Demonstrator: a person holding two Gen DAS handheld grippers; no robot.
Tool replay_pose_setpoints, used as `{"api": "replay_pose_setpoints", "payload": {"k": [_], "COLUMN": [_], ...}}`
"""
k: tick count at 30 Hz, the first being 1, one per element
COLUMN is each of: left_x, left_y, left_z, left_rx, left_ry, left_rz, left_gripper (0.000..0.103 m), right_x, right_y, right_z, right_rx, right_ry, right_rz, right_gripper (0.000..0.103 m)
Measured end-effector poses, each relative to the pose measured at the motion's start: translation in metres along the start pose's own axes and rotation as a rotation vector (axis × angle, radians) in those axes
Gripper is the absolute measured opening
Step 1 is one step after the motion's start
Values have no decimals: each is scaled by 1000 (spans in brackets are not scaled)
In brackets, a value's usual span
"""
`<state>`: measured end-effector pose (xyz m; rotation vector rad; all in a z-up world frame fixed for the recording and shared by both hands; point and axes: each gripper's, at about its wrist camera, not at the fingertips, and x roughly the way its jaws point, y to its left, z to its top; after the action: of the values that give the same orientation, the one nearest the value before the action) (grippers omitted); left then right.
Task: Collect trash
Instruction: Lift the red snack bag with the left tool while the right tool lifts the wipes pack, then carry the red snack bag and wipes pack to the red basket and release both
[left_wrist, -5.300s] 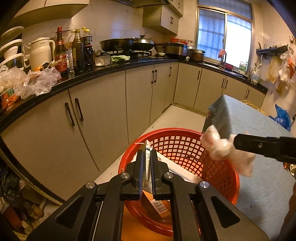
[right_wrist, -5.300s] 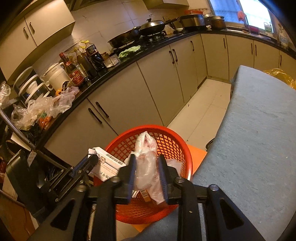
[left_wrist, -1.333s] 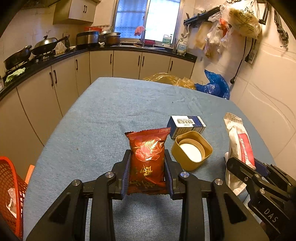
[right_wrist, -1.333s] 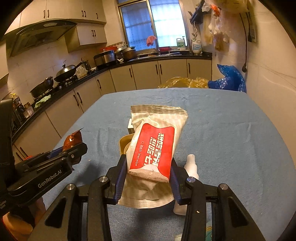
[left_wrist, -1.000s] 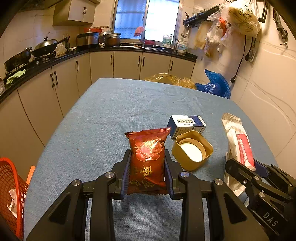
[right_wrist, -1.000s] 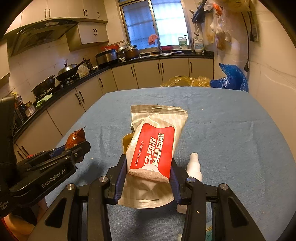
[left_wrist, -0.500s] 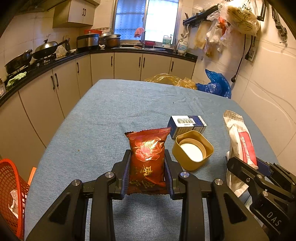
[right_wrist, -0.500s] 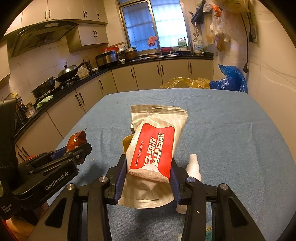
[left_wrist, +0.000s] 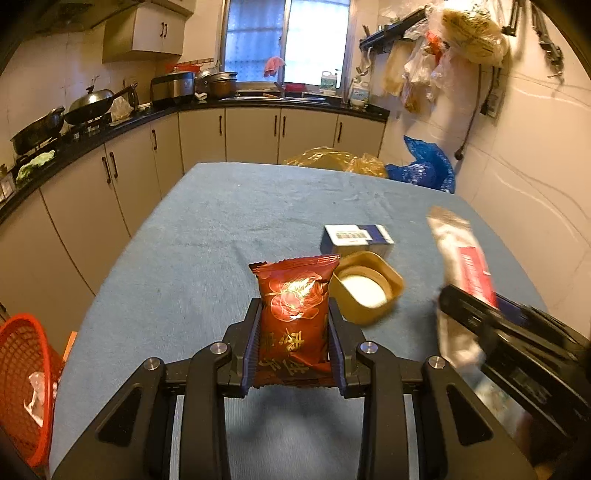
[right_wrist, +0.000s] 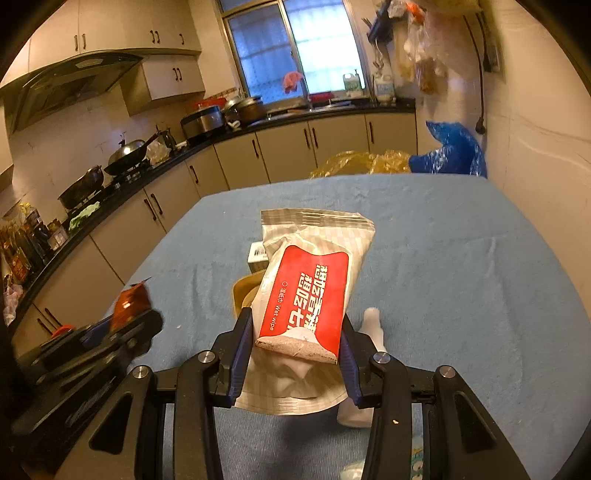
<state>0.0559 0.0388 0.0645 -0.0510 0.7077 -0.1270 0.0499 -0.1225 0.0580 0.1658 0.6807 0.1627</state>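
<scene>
My left gripper (left_wrist: 294, 334) is shut on a dark red snack packet (left_wrist: 293, 314), held upright above the blue table cloth (left_wrist: 221, 229). My right gripper (right_wrist: 297, 345) is shut on a wet wipe pack (right_wrist: 310, 288) with a red label, lifted off the table. From the left wrist view that pack (left_wrist: 461, 258) and the right gripper show at the right. The red packet (right_wrist: 129, 301) and the left gripper show at the lower left of the right wrist view. The red mesh basket (left_wrist: 22, 369) stands on the floor past the table's left edge, with clear plastic in it.
On the table lie a blue and white box (left_wrist: 356, 238) and a tan square lid (left_wrist: 365, 288), close together. A small white spray bottle (right_wrist: 373, 332) lies under the right gripper. Yellow and blue bags (left_wrist: 424, 170) sit beyond the far edge. Cabinets run along the left.
Since five seconds ago both grippers have left the basket and taken hold of new items on the table. Over the last second the wipe pack and red packet shifted only slightly.
</scene>
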Motion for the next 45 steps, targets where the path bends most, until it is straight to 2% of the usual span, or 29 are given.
{"api": "replay_pose_setpoints", "payload": {"k": [4,10,17,28,35,45], "left_x": [-31,-76,-110,-148,-159,-172], "left_y": [1,20,39,83,116,197], "left_z": [-7,-18,-41,-66,-74,-89], "left_rx": [18,-5,-30,-88,-148,-283], "left_ry": [-26,-72,-89,-122,-134,-133], "left_rz": [6,14,41,92,148,240], "left_gripper": [31,31,31,31,31,31], "right_x": [-19,-56,-86,-84,-78,-60], "right_y": [6,20,41,122,146,200], "right_z": [-2,-14,-26,-67,-76,-79], "right_rx": [-6,-28,-64,-204,-255,-325], "right_ry": [-19,-35,-39,54,88,138], "right_rz": [18,65,118,217,252,322], "right_gripper": [46,46,46,46,46,47]}}
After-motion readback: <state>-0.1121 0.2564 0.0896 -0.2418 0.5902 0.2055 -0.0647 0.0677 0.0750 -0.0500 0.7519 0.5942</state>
